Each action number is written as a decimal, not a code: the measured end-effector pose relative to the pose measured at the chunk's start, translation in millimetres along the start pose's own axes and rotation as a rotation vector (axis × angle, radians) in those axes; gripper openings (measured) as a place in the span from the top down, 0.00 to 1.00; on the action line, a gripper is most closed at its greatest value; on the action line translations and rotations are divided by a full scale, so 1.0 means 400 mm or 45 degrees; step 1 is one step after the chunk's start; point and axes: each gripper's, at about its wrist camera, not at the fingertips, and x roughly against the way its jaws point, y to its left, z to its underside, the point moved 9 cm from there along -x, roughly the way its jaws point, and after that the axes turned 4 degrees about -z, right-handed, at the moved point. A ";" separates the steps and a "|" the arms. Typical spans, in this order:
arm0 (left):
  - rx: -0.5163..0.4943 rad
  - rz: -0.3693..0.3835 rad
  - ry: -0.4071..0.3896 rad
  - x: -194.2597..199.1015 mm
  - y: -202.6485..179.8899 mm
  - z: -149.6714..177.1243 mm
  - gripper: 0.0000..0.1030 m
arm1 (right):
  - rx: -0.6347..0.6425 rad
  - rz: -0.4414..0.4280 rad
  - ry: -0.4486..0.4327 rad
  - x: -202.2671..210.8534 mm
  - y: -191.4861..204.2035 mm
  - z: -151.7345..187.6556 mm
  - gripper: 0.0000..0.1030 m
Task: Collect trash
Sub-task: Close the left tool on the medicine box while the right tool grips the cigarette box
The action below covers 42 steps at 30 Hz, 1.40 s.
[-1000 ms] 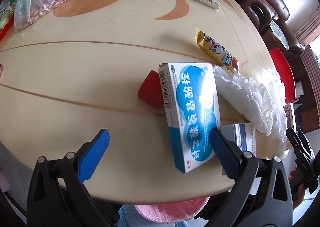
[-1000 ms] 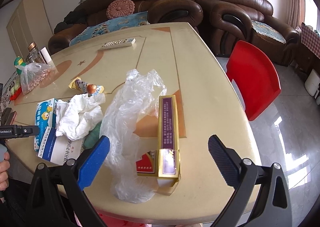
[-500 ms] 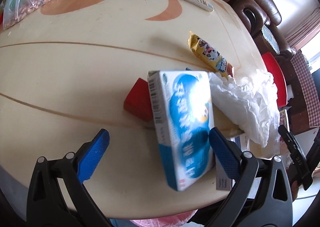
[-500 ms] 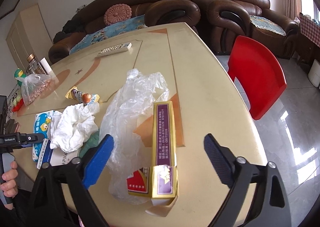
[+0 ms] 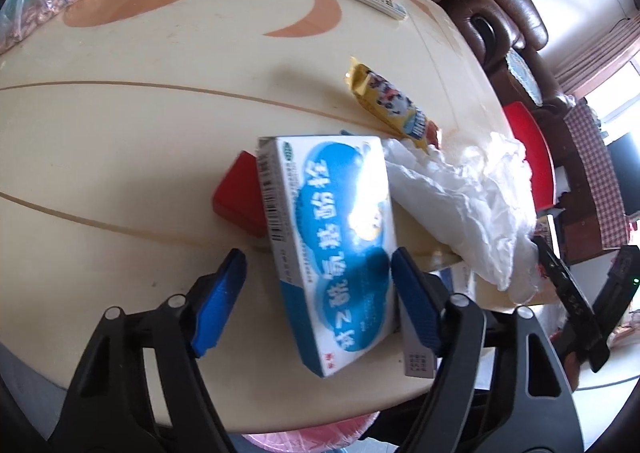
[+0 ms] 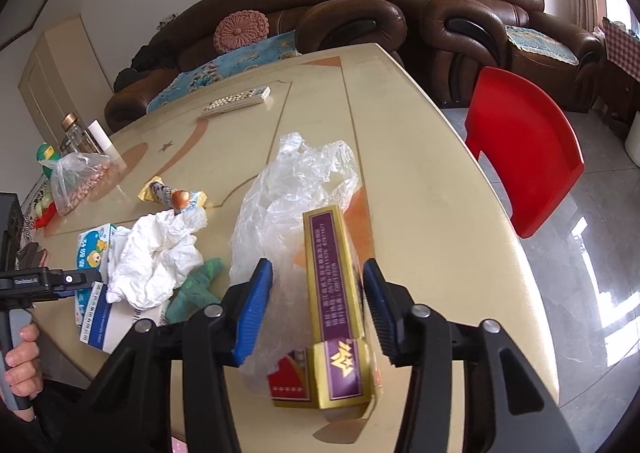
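A blue-and-white medicine box [image 5: 332, 237] lies between the jaws of my left gripper [image 5: 316, 301]. The jaws are closing: the right pad is at the box's edge and the left pad still stands apart from it. A red box [image 5: 238, 199], crumpled white tissue [image 5: 460, 205] and a yellow snack wrapper [image 5: 392, 105] lie around it. My right gripper [image 6: 316, 307] straddles a gold-and-purple carton [image 6: 332, 285] resting on a clear plastic bag [image 6: 296, 189]. Its jaws are also closing, with small gaps to the carton.
On the beige table [image 6: 400, 141] are a remote [image 6: 236, 99], a bag of nuts [image 6: 80, 181], a green crumpled item [image 6: 196, 285] and another white box [image 6: 100, 321]. A red chair [image 6: 524, 157] and brown sofas [image 6: 460, 13] stand beyond. A pink bin [image 5: 304, 437] sits under the near edge.
Both grippers' jaws have narrowed around their boxes. The left view has tipped down and drawn closer to the medicine box; the right has edged closer to the gold carton.
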 end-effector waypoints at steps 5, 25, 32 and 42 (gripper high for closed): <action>-0.009 0.035 0.012 -0.008 -0.021 0.002 0.41 | -0.020 -0.006 -0.002 -0.001 -0.013 -0.001 0.63; 0.001 0.055 0.011 -0.014 -0.048 -0.004 0.67 | -0.053 0.028 -0.024 0.012 -0.046 -0.002 0.75; -0.044 -0.017 0.028 -0.015 -0.061 -0.004 0.68 | -0.069 0.033 -0.022 0.021 -0.055 0.000 0.75; -0.048 -0.062 0.063 -0.008 -0.057 -0.001 0.73 | -0.142 0.041 -0.038 0.039 -0.100 0.004 0.75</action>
